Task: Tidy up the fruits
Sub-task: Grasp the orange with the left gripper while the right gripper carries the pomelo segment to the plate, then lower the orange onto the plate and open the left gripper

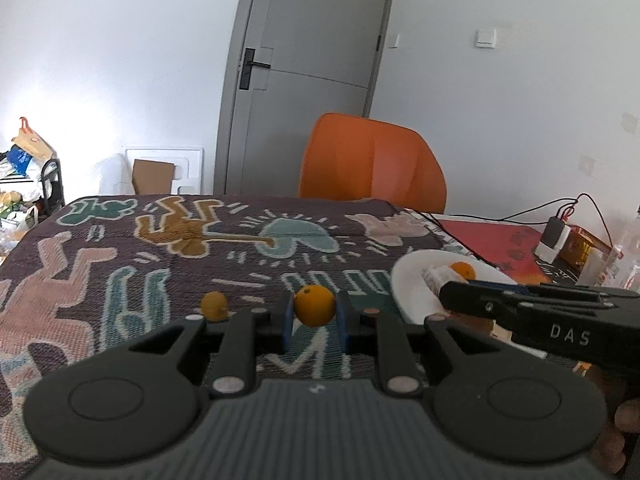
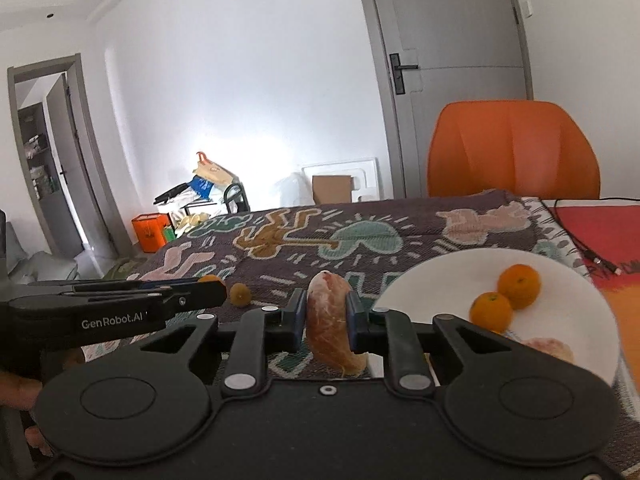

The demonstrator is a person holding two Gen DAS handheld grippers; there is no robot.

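Observation:
My left gripper (image 1: 315, 312) is shut on a small orange (image 1: 314, 304) and holds it above the patterned cloth. A small yellow fruit (image 1: 215, 306) lies on the cloth just to its left; it also shows in the right wrist view (image 2: 240, 294). My right gripper (image 2: 329, 320) is shut on a peeled pink citrus segment (image 2: 332, 326), left of the white plate (image 2: 568, 312). The plate holds two small oranges (image 2: 519, 286) (image 2: 491, 312) and another peeled piece (image 2: 554, 350). In the left wrist view the plate (image 1: 412, 284) sits to the right, partly hidden by the right gripper's body.
The patterned cloth (image 1: 120, 264) covers the table. An orange chair (image 1: 372, 160) stands behind the far edge. A red mat (image 1: 492, 240), black cables and a charger block (image 1: 554, 238) lie at the right. Boxes and clutter stand by the far wall.

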